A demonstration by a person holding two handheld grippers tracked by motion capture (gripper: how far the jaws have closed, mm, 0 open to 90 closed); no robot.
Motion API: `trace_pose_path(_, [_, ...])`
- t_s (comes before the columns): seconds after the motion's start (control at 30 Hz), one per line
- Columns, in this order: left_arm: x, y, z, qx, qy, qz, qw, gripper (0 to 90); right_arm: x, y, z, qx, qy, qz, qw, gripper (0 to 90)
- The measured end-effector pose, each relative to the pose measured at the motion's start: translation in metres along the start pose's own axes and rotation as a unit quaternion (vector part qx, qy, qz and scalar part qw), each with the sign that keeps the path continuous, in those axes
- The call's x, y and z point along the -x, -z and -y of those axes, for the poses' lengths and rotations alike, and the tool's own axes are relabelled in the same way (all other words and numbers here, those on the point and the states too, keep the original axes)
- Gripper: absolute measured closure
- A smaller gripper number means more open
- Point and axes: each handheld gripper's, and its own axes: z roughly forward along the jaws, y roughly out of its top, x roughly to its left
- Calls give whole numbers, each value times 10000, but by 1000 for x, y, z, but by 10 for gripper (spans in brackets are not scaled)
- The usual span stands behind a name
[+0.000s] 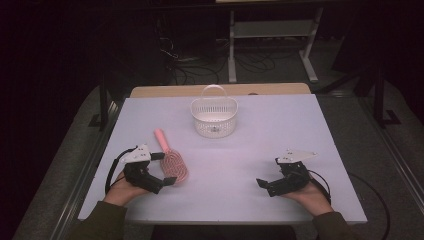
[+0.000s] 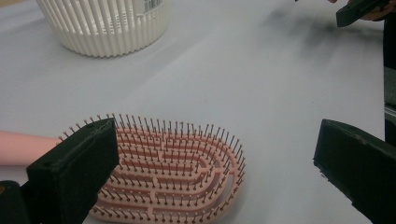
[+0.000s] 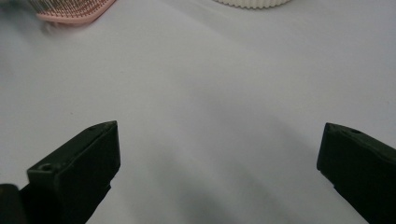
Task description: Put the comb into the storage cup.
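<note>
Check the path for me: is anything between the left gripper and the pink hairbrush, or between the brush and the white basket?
Nothing visible blocks either. The left gripper has its jaws open right at the head of the pink hairbrush, which lies bristles up. Bare table separates the brush from the white basket. The right gripper sits apart, off to the side.

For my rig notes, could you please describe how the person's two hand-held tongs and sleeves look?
Both tongs, the left tongs and the right tongs, are black two-jaw units with blocky, square-ended jaws. Each carries a pale grey three-cornered plate on top and trails a black cable looping by the wrist. The person wears dark olive-brown sleeves.
</note>
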Motion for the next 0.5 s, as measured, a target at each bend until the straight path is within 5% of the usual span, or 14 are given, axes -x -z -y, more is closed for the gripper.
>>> trace_pose_path(0.5, [-2, -2, -6, -138, -4, -23, 9999, 5, 1, 5, 3, 65, -6, -4, 10000, 0])
